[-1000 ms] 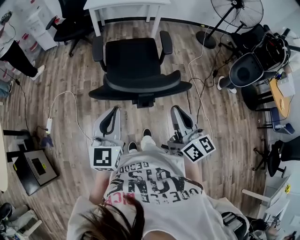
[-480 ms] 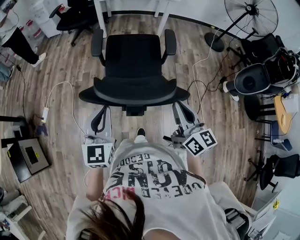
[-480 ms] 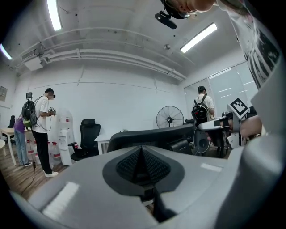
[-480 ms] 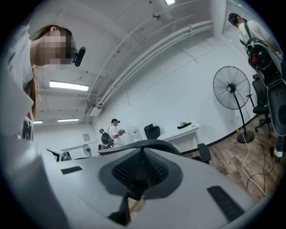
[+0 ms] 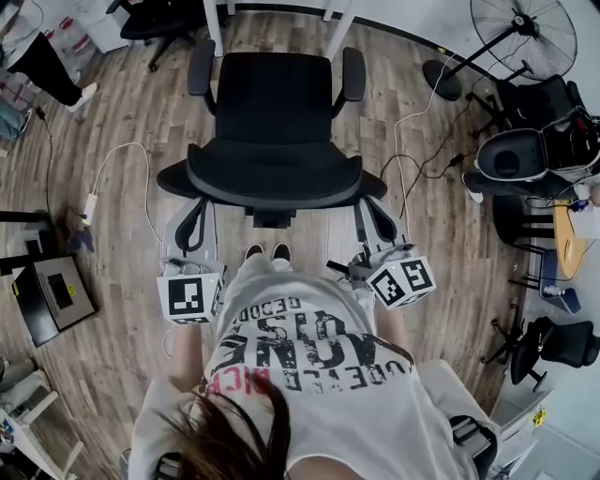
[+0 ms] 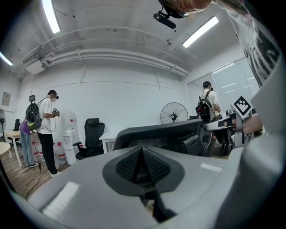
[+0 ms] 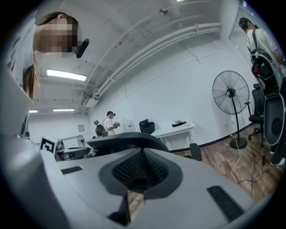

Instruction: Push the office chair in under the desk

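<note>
Left gripper [image 5: 195, 208], right gripper [image 5: 367, 206], nearer chair [image 5: 272, 112]

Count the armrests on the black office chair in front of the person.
2, both on the office chair: left armrest on the person's left side, right armrest on the right. Neither is hidden.

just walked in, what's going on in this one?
A person stands behind an office chair with a gripper in each hand. The left gripper and right gripper are both shut and hold nothing. They point at the lower corners of the backrest; whether they touch it cannot be told. The chair faces the white desk, and its seat is not yet under it.
</note>
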`<state>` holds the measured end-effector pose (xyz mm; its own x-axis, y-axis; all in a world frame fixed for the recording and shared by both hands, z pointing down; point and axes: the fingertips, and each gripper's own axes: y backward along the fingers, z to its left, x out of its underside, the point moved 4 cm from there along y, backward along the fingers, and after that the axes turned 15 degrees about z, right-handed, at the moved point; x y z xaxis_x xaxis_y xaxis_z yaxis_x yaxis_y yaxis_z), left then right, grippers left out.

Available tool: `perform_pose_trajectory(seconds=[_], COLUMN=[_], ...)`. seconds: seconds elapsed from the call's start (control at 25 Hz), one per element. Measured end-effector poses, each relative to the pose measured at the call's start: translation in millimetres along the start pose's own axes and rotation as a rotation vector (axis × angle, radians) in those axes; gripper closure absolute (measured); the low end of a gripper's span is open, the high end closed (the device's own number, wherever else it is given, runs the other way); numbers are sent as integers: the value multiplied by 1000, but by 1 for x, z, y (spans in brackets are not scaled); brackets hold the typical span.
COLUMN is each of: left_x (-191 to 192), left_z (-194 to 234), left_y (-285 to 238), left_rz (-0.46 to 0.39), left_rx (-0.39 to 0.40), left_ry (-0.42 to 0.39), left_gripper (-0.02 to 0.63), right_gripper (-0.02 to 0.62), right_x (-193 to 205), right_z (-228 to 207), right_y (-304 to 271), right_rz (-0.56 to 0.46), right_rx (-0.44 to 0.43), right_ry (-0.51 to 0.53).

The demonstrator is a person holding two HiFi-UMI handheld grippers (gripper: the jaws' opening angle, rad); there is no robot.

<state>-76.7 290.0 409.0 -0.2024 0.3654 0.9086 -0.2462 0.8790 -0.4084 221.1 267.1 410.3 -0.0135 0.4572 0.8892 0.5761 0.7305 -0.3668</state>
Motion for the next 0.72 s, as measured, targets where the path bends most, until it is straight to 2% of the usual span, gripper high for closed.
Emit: perform_pose_trajectory(seconds=[0.08, 0.24, 0.36, 0.52, 0.56, 0.6, 0.64, 0.72], left_x=[-1, 2, 10, 17, 20, 25, 30, 38], left_z=[3, 4, 4, 1, 0, 0, 0, 0], left_y=[-4, -12, -18, -25, -26, -28, -29, -30], left_rz=[11, 63, 131, 176, 194, 217, 243, 287], left_rx=[11, 53, 87, 149, 168, 186, 201, 220], left_ry=[-10, -84, -135, -274, -296, -313, -330, -394], left_gripper=[594, 594, 593, 573, 524, 497, 483, 457], right_gripper=[568, 568, 568, 566, 553, 489, 462, 442], right_x=[-1, 1, 8, 11, 11, 12, 12, 16], right_z=[1, 5, 7, 7, 6, 5, 4, 2], right_y=[-1, -1, -3, -6, -7, -9, -10, -13], right_rz=[2, 24, 73, 161, 177, 192, 209, 259], right_rx=[22, 33, 62, 82, 85, 91, 98, 112], right_ry=[4, 30, 115, 263, 287, 309, 333, 408])
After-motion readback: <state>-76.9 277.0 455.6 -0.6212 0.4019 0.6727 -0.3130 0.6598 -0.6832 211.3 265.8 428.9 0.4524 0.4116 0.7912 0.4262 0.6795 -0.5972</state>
